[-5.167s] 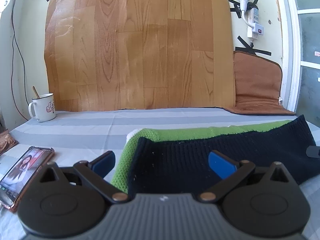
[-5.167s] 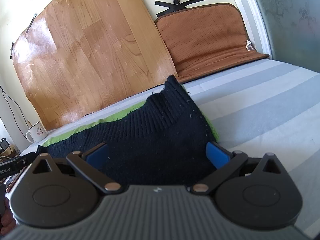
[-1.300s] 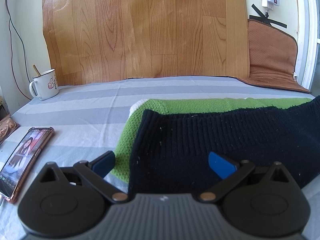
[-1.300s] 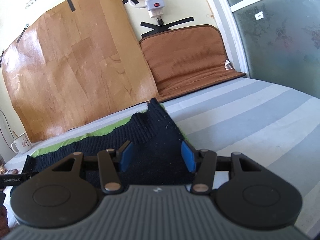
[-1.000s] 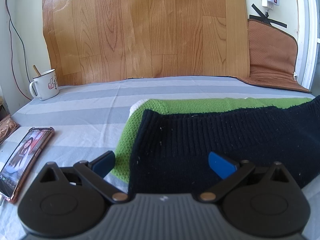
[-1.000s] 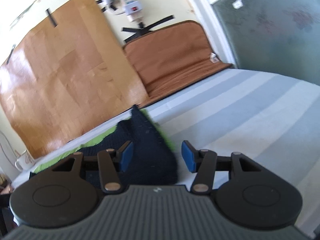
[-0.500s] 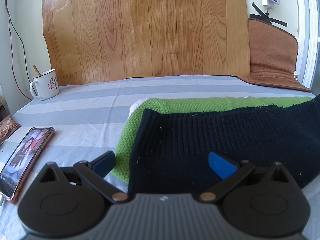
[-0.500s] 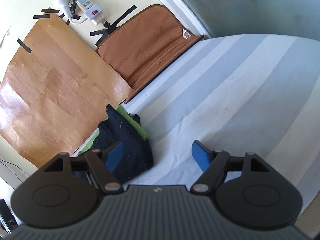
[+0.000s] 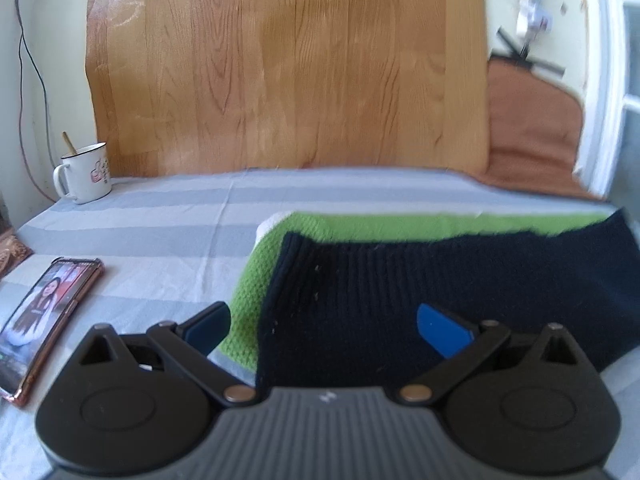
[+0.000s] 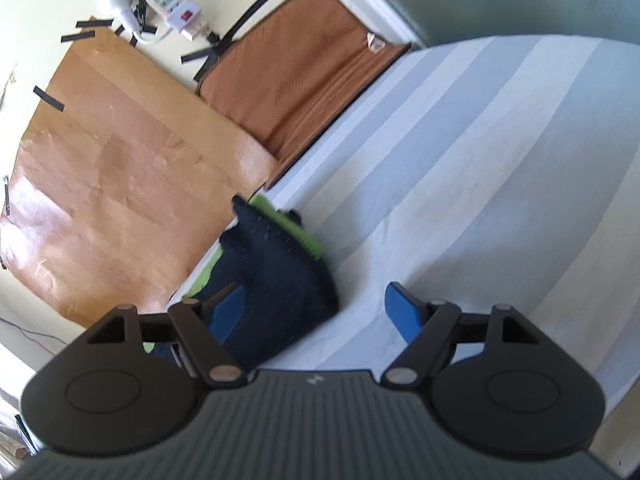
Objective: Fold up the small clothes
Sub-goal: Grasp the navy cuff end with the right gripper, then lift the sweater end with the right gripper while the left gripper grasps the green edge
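Over knit (image 9: 420, 292) – L gripper (image 9: 324, 326), R gripper (image 10: 314, 308) wide, empty.

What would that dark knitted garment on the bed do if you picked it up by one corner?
The dark knitted garment would probably droop and unfold, since it is soft ribbed knit lying limp. It looks light and unlikely to slip, as the knit is coarse. Its green layer might drag along, though whether the two are joined is unclear.
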